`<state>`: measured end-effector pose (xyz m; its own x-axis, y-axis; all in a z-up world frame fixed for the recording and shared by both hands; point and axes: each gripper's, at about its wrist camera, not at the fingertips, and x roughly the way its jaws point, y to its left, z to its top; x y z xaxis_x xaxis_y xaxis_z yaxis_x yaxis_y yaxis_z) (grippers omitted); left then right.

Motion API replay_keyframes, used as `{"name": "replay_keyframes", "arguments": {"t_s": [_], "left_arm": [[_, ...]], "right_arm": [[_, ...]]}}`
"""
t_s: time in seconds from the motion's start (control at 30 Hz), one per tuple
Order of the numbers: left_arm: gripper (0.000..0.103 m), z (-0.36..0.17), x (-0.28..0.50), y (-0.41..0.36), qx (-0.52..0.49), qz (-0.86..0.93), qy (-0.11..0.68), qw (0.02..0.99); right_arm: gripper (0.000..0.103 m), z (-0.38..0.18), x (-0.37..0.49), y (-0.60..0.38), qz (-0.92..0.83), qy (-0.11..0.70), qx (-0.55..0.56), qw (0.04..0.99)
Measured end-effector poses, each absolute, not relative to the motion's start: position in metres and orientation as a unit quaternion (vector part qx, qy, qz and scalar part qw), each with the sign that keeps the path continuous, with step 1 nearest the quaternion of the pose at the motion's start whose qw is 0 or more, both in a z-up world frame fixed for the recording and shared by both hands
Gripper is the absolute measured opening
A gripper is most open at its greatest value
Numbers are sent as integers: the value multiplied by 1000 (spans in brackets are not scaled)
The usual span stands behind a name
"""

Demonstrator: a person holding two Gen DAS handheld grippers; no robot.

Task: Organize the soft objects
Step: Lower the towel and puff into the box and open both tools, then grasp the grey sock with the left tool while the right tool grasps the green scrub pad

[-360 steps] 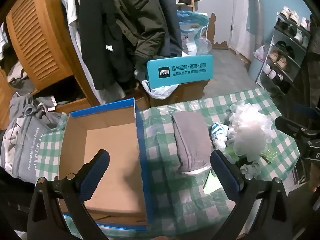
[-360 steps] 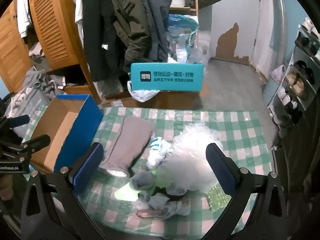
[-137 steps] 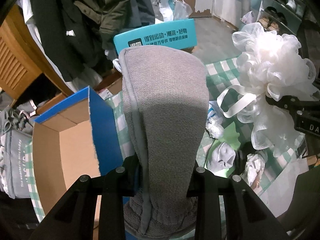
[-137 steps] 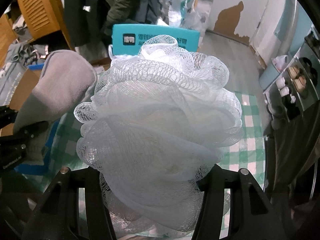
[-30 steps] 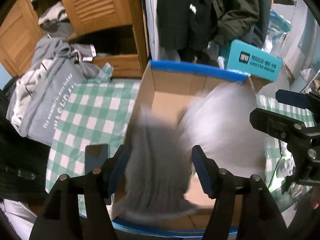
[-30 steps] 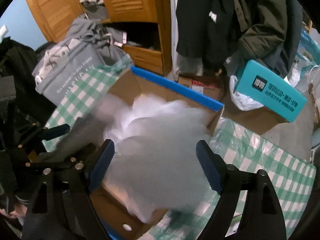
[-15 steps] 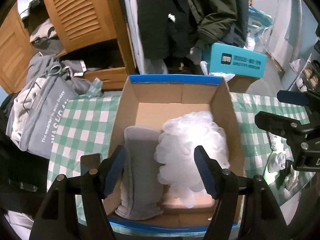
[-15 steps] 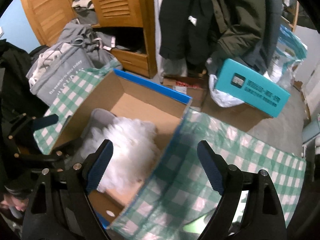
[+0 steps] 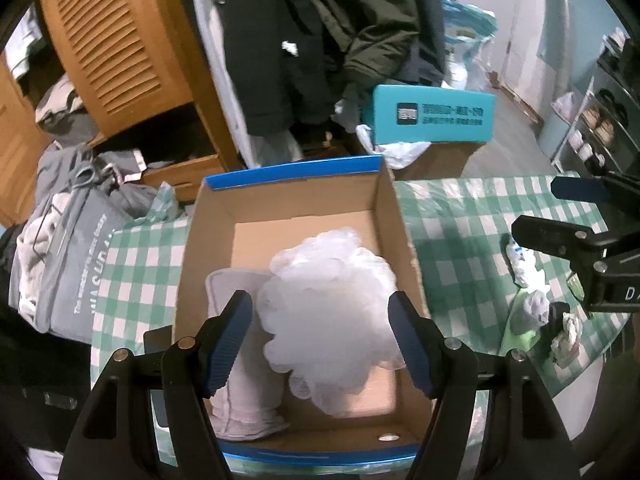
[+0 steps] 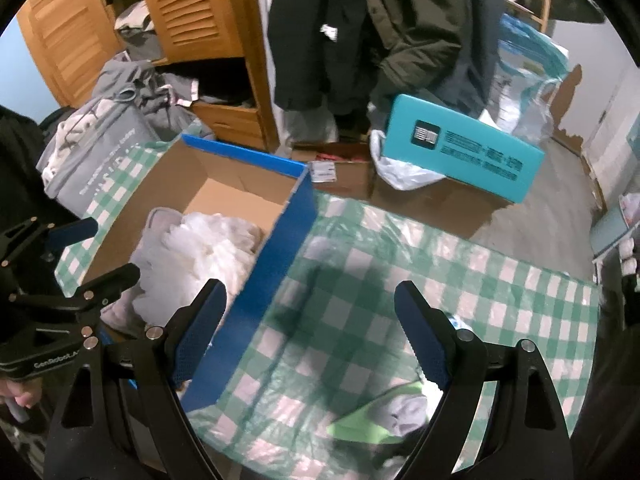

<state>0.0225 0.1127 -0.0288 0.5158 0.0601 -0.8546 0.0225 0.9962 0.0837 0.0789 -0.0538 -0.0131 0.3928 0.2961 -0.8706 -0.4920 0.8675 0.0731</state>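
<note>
Here the left gripper (image 9: 322, 338) hangs above the open cardboard box (image 9: 288, 208), its fingers (image 9: 230, 338) spread wide with nothing pressed between them. Below and between those fingers, the white mesh bath puff (image 9: 328, 304) lies on the box floor, and the grey folded towel (image 9: 240, 364) lies touching it, under the left finger. The right gripper (image 10: 310, 330) is also spread wide and empty, over the green checked tablecloth (image 10: 440, 280); the box's blue wall (image 10: 276, 264) stands just beyond its left finger. Small crumpled cloths (image 9: 532, 312) and a green item (image 10: 360, 426) lie near its right finger.
</note>
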Motion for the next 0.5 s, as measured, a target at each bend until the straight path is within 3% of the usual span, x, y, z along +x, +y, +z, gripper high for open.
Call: {"name": "replay_keyframes", "arguments": {"t_s": [0.5], "left_arm": [[72,-33,26,56,89,-30,498,862]], "right_arm": [[86,-16,71,-112,207,500,-85,836]]}}
